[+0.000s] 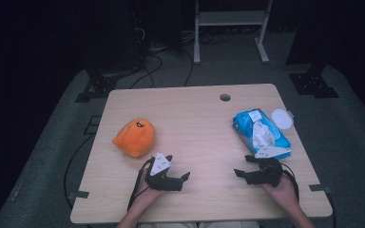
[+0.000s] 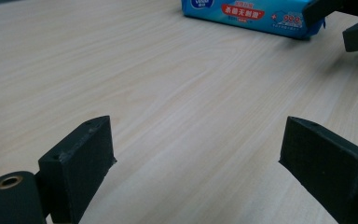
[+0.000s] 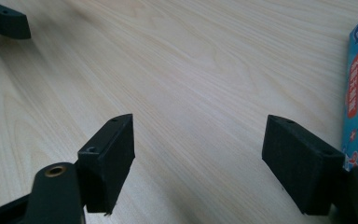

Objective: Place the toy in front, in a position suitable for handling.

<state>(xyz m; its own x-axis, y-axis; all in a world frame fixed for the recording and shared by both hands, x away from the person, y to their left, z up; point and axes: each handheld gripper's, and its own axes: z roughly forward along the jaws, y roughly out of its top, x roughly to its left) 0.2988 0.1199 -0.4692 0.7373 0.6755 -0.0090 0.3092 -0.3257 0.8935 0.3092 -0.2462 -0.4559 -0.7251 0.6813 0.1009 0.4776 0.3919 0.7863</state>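
Both grippers sit low over the pale wood table (image 1: 199, 118), jaws spread wide w/ nothing between them. Right gripper (image 1: 241, 173) is nearest the work: the blue plastic wet-wipe pack (image 1: 261, 133) lies just ahead of it & to its right, round white lid (image 1: 282, 118) flipped open, a white wipe (image 1: 262, 135) sticking up. Left gripper (image 1: 186, 176) has the orange plush toy (image 1: 134, 137) ahead-left, near but not touching. Tip: pin the pack w/ 1 gripper, pinch the wipe low, pull straight up.
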